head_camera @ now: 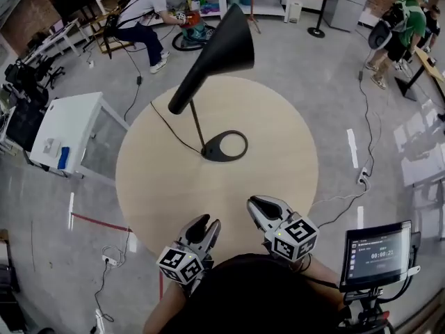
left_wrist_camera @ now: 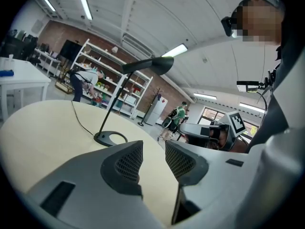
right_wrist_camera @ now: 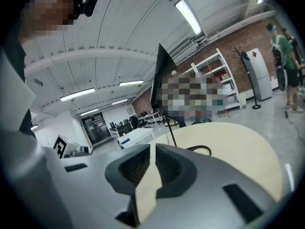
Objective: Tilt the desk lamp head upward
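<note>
Left gripper (head_camera: 206, 226): held at the near table edge, jaws parted, nothing seen between them.
Right gripper (head_camera: 263, 207): just beside it at 3 o'clock, jaws drawn to a thin slit with only tabletop showing through (empty, then).
Round table (head_camera: 153, 193): bare wood is all that is crossed between the grippers and the lamp.
Lamp base (head_camera: 224, 146): found at 12 o'clock from the pair, toward 1 from the left gripper and toward 11 from the right.
Stem (head_camera: 197, 126): seen leaning away toward 11 o'clock from the base.
Lamp head (head_camera: 215, 54): carried high above the far half of the table, its long axis running from the narrow end at 7 o'clock to the wide mouth at 1 o'clock.
Nearer hand: the right is judged slightly closer to the base.
Coming move: a reach up and out toward 12 is called for, and the mouth end is to be lifted.
</note>
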Tool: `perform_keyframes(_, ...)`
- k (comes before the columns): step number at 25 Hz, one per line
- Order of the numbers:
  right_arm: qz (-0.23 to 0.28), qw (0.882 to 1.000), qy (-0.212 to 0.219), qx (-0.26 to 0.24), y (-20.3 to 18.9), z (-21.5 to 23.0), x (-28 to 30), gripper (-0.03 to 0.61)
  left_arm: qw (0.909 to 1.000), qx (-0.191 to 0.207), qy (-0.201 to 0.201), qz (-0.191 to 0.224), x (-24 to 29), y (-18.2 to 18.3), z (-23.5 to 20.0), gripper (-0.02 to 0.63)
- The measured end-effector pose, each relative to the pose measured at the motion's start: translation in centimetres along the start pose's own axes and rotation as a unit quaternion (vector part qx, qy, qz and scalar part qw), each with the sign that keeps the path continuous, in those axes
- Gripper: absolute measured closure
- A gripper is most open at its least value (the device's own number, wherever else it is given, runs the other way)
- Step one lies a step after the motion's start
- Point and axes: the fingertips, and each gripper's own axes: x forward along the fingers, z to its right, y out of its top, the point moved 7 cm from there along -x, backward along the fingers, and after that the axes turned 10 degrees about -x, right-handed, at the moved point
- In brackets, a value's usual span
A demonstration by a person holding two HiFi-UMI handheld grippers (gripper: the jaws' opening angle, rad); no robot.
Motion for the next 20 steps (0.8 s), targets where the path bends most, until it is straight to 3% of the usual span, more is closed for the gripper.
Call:
perform_keyframes(12, -0.003, 1.000, 0.006, 0.000, 0.0, -0.7, 0.5, 0.543, 0.9998, 0.002, 0.002, -0.019, -0.1, -0.2, -0.3, 0.462)
perform_keyframes(20, 0.005, 1.000, -0.013, 0.006, -0.3, -0.1, -2.0, 0.543, 0.9991, 0.019, -0.014, -0.035, 0.8, -0.8, 1.4, 0.462)
